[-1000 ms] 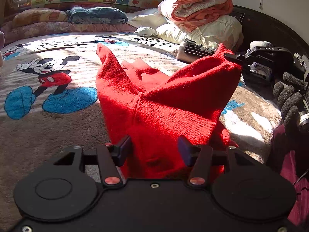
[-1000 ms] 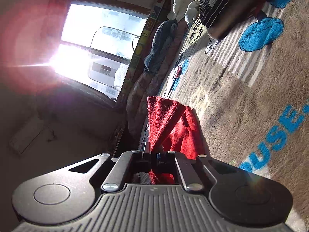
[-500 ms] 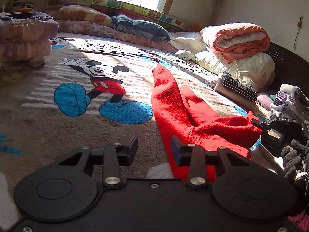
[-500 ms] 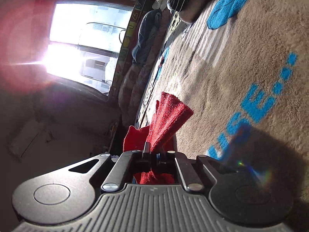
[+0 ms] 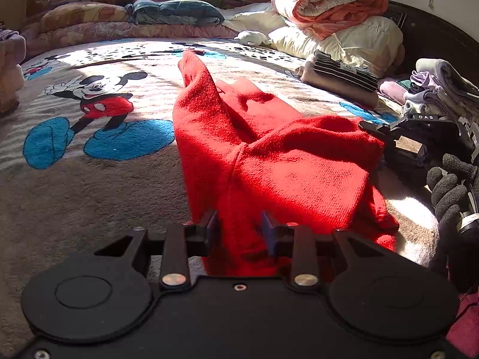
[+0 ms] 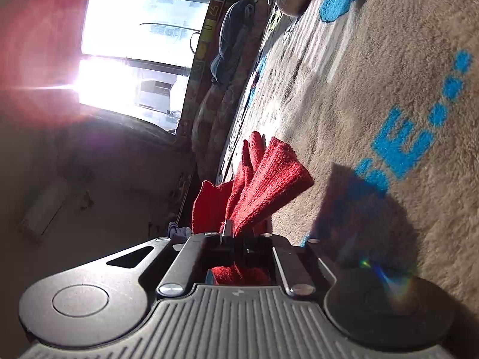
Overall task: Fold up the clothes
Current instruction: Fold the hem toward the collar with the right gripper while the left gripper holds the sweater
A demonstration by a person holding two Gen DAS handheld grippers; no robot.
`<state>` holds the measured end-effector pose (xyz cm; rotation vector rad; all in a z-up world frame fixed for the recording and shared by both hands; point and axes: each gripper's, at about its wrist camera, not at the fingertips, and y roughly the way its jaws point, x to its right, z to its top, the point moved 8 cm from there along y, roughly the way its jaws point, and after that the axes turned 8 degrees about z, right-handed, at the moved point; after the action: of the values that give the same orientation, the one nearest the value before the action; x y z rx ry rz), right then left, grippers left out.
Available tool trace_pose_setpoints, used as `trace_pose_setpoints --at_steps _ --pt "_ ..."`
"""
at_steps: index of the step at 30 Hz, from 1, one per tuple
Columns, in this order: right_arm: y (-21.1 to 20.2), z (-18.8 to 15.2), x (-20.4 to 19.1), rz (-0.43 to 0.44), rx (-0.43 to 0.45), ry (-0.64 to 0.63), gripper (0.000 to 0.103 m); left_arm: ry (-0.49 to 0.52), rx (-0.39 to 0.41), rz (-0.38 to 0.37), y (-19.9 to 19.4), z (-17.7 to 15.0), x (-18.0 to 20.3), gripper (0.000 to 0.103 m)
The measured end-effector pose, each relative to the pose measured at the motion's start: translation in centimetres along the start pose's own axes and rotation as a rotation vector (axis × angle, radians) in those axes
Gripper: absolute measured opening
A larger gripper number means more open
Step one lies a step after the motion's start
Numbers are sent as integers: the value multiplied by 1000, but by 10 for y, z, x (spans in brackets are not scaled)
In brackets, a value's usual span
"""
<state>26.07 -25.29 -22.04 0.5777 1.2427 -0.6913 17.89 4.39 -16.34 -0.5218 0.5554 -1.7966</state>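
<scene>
1. The left gripper (image 5: 239, 229) has its jaws parted, with the near edge of the red garment (image 5: 269, 161) lying in the gap between them; the blue pads (image 5: 212, 228) stand clear of the cloth on either side, so nothing is pinched.
2. The right gripper (image 6: 238, 240) has its jaws closed tight on a bunched fold of the same red garment (image 6: 263, 179), which fans out upward from the pinch and also hangs below it.
3. In the left wrist view the right gripper (image 5: 368, 125) shows at the right, holding up one end of the red cloth so that it forms a raised ridge above the bed.
4. A person's hand in a dark knit glove (image 5: 449, 191) grips that tool at the right edge.
5. The rest of the garment trails away across the cartoon-mouse blanket (image 5: 89, 104) that covers the bed, one long strip reaching toward the far side.
6. Behind it lie a folded striped garment (image 5: 344, 70), a cream quilt (image 5: 359, 42) with a rolled orange one (image 5: 332, 0) on top, and a heap of pale clothes (image 5: 434, 86) at the right.
7. A bright window (image 6: 134, 53) fills the left of the right wrist view, with strong glare.
</scene>
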Motion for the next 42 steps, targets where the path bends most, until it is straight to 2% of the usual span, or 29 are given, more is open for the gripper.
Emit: trace_pose_setpoints --at_steps 4,7,15,17,18,20,23,24,25,26,28,31,33,35,37,39,42 --pt "2 -1 -2 2 -35 -23 9 -87 81 19 -11 31 -8 30" --pt "4 1 -4 1 -52 -38 9 -106 103 78 4 62 -17 30" --pt "4 4 -8 1 -81 -58 10 -87 50 190 68 126 -25 31" --pt "5 7 -8 4 -80 -48 10 -63 38 249 81 142 -21 50" --pt "5 7 -8 6 -82 -43 10 -45 27 276 88 150 -19 53" --pt "5 8 -8 7 -86 -35 10 22 -27 317 108 162 -12 53" --pt "7 12 -9 17 -90 -23 11 153 -136 407 141 171 -3 42" --pt "7 13 -9 21 -90 -19 11 206 -173 451 154 170 -4 30" --pt "6 14 -10 24 -90 -16 11 260 -209 496 166 169 -4 12" --pt "6 14 -10 28 -90 -12 11 309 -236 544 177 168 -6 5" --pt "6 16 -10 30 -94 -5 11 380 -234 663 190 169 -13 5" --pt "4 17 -9 25 -103 0 11 467 -235 754 204 161 -16 5" --pt "3 18 -11 27 -104 3 11 429 -227 743 202 160 -19 7" --pt "1 21 -15 40 -99 4 11 310 -211 680 190 165 -23 10" --pt "0 24 -22 66 -98 -7 11 203 -167 596 171 175 -27 29" --pt "1 25 -31 87 -101 -35 11 125 -119 552 150 185 -31 35" --pt "2 26 -37 97 -98 -61 11 4 -54 479 123 196 -35 34"
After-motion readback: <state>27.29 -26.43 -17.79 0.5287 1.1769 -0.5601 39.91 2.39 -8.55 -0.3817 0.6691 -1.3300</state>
